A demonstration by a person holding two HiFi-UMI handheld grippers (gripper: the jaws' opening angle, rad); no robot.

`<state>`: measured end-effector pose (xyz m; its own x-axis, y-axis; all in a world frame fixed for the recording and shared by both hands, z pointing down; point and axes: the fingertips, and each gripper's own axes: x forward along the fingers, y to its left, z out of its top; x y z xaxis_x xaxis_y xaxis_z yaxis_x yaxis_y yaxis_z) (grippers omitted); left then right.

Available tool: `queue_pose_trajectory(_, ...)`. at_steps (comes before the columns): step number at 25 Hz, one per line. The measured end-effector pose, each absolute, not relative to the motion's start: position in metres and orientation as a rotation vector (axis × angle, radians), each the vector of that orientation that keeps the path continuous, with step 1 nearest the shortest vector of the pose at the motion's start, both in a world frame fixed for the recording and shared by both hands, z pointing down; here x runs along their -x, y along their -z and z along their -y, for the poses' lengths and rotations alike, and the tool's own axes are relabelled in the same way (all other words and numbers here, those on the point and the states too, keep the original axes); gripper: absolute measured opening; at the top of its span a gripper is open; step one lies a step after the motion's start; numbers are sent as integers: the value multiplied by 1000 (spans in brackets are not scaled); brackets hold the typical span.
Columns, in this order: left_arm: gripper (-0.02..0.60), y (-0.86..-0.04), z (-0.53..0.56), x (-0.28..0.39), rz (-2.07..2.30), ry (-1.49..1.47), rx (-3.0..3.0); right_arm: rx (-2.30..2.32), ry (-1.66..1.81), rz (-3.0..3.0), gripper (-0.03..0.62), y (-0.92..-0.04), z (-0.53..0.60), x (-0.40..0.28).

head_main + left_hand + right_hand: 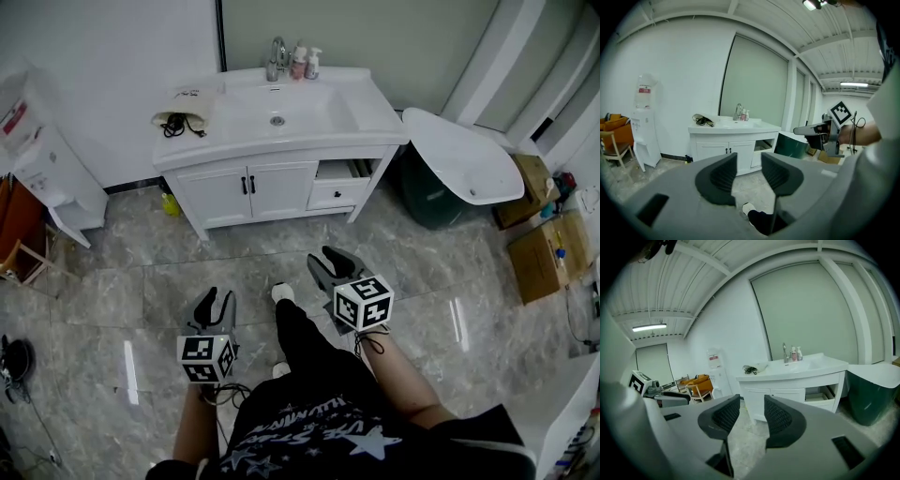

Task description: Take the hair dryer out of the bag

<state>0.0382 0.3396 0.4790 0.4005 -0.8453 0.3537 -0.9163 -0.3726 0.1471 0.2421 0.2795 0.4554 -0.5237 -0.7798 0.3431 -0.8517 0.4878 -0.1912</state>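
Hair dryer lies in its bag on the vanity counter, well off. The left gripper and right gripper both gape, empty. Best step close, pin the bag, then draw.

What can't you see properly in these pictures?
- Hair dryer: in the head view, only a black cord shows at the mouth of the bag. The bag hides the rest.
- Bottles by the tap: labels too small to read in every view.
- Open compartment in the cabinet: in the head view, the countertop overhangs its inside.
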Motion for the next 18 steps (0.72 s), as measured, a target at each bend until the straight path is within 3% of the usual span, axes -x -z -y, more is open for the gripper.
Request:
queue_pose_trajectory(1, 202, -479, -333, -35, 1540, -305, -2342, -1394, -511, 2529, 165, -458, -271, -239)
queue_pose_trajectory(2, 243, -479, -326, -31, 1552, -299, -2338, -1385, -520, 2534, 184, -460, -261, -235)
queue_pose_trajectory(5, 292, -483, -302, -18, 1593, -298, -2310, -1360, -550, 2542, 223, -469, -225, -223)
queue_pose_trajectory(10, 337, -495, -250, 7, 1631, -315, -2238, -1318, -589, 2563, 242, -477, -155, -202)
queue_pose_trajectory(18, 347, -491, -136, 41, 1709, -333, -2164, -1225, -611, 2600, 241, -478, -25, -168)
